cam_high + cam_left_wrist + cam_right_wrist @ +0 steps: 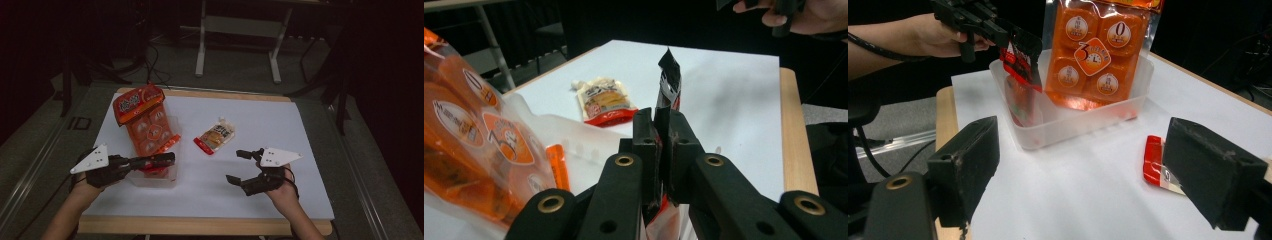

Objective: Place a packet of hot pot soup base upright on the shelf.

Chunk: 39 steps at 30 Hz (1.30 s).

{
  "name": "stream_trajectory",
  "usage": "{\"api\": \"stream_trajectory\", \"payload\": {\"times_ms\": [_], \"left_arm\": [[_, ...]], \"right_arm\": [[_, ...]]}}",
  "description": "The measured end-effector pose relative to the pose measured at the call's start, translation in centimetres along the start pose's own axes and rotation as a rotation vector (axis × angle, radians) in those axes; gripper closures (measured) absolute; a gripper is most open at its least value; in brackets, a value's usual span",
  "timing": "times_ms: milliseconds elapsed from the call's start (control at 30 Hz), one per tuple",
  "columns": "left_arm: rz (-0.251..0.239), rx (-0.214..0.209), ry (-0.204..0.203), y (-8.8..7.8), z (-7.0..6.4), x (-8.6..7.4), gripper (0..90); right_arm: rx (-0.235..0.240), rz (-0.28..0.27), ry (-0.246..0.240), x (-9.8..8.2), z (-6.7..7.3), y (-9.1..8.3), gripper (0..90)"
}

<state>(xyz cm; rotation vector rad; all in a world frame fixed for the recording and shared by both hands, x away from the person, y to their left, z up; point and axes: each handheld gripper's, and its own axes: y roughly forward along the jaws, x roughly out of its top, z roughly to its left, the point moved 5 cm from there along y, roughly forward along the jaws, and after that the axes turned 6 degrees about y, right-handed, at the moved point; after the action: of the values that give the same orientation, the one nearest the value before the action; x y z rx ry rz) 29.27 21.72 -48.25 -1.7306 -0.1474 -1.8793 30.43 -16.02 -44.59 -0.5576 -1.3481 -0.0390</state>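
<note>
My left gripper (170,159) (656,117) is shut on a small black-and-red snack packet (161,162) (670,82), holding it over the near end of a clear plastic bin (152,180) (1073,125). In the right gripper view the left gripper (973,22) holds this packet (1023,55) just above the bin's rim. A large orange multi-cup pack (145,120) (1093,55) leans upright in the bin. A cream-and-red pouch (216,136) (604,100) lies flat at the table's middle. My right gripper (235,166) (1083,165) stands open near the front right, nothing between its jaws.
The white table top (260,125) has a wooden edge (200,226) at the front. The pouch's red end (1153,160) lies just beside my right gripper's jaw. A metal frame (240,30) stands on the floor beyond the table.
</note>
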Motion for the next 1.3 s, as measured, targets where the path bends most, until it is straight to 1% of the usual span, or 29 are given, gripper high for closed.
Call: {"api": "stream_trajectory", "payload": {"times_ms": [100,200,233,300,333,367,400,467,500,533,567,633,667,700,733,767,800,867,933,967,1000,1033,1067,1133,1200,1233,1300], "left_arm": [[-0.008,-0.005,-0.008,0.0,0.0,-0.3,86.0],[-0.012,-0.009,-0.013,0.0,-0.1,-0.6,85.5],[-0.021,-0.01,-0.012,-0.1,-0.2,-0.7,85.4],[-0.019,-0.007,-0.014,-0.2,-0.2,-0.8,84.2],[-0.02,0.003,-0.011,-0.2,-0.1,-0.8,82.1],[-0.017,0.007,-0.01,-0.3,-0.1,-0.8,82.1],[-0.017,0.004,-0.011,-0.3,-0.1,-0.8,80.4],[-0.014,0.017,-0.01,-0.3,-0.1,-0.7,79.5],[-0.022,0.021,-0.01,-0.3,-0.1,-0.5,78.4],[-0.035,0.032,-0.018,-0.3,0.0,-0.3,74.1],[-0.039,0.042,-0.013,-0.4,0.0,-0.1,69.1],[-0.045,0.072,-0.003,-0.4,0.0,0.3,68.8],[-0.045,0.072,-0.003,-0.4,0.0,0.3,65.0],[-0.059,0.098,-0.011,-0.3,0.0,0.9,65.0],[-0.061,0.097,-0.023,-0.3,0.1,1.2,59.8],[-0.06,0.097,-0.038,-0.3,0.1,1.4,51.7],[-0.056,0.097,-0.052,-0.2,0.1,1.6,51.7],[-0.057,0.089,-0.104,-0.1,0.0,2.1,44.6],[-0.063,0.071,-0.171,0.0,0.1,2.5,34.5],[-0.061,0.064,-0.183,0.1,0.1,2.6,29.4],[-0.05,0.077,-0.186,0.3,0.1,2.8,20.7],[-0.046,0.081,-0.185,0.4,0.0,2.9,17.5],[-0.048,0.077,-0.179,0.5,-0.1,3.2,14.0],[-0.054,0.073,-0.165,0.6,-0.4,3.7,14.0],[-0.06,0.071,-0.156,0.8,-0.8,4.3,11.9],[-0.064,0.071,-0.147,0.9,-1.1,4.6,10.0],[-0.064,0.071,-0.147,0.9,-1.1,4.6,8.9]], "right_arm": [[0.0,0.001,0.001,0.0,0.0,0.0,15.1],[0.01,0.004,0.018,-0.2,-0.1,0.0,15.1],[0.012,0.008,0.022,-0.2,-0.1,0.0,15.1],[0.009,0.014,0.024,-0.3,-0.1,0.1,15.1],[0.018,0.014,0.033,-0.3,-0.1,0.1,15.0],[0.018,0.014,0.033,-0.3,-0.1,0.1,15.0],[0.016,0.015,0.033,-0.3,-0.1,0.2,15.1],[0.018,0.014,0.035,-0.2,-0.2,0.2,15.1],[0.018,0.013,0.037,-0.2,-0.2,0.2,15.1],[0.016,0.012,0.038,-0.2,-0.2,0.2,15.1],[0.014,0.011,0.037,-0.2,-0.2,0.1,15.1],[0.013,0.008,0.04,-0.1,-0.3,0.1,15.1],[0.013,0.008,0.04,-0.1,-0.3,0.1,15.1],[0.012,0.006,0.04,-0.1,-0.3,0.1,15.1],[0.008,0.002,0.035,-0.1,-0.4,0.0,15.1],[0.001,-0.003,0.027,-0.1,-0.4,-0.1,15.1],[0.001,-0.003,0.027,-0.1,-0.4,-0.1,15.1],[-0.005,0.006,0.015,-0.1,-0.4,-0.1,15.0],[-0.018,0.005,-0.007,0.0,-0.5,-0.1,15.0],[-0.021,0.006,-0.009,0.0,-0.5,-0.1,15.0],[-0.027,-0.005,-0.014,0.0,-0.5,-0.1,15.0],[-0.028,-0.011,-0.007,0.1,-0.5,-0.2,15.0],[-0.04,-0.007,-0.005,0.1,-0.6,-0.2,15.0],[-0.042,0.002,0.005,0.1,-0.6,-0.2,15.0],[-0.04,0.011,0.033,0.0,-0.7,-0.3,14.9],[-0.055,0.011,0.036,0.0,-0.8,-0.3,14.5],[-0.063,0.013,0.045,0.1,-0.9,-0.4,14.5]]}}
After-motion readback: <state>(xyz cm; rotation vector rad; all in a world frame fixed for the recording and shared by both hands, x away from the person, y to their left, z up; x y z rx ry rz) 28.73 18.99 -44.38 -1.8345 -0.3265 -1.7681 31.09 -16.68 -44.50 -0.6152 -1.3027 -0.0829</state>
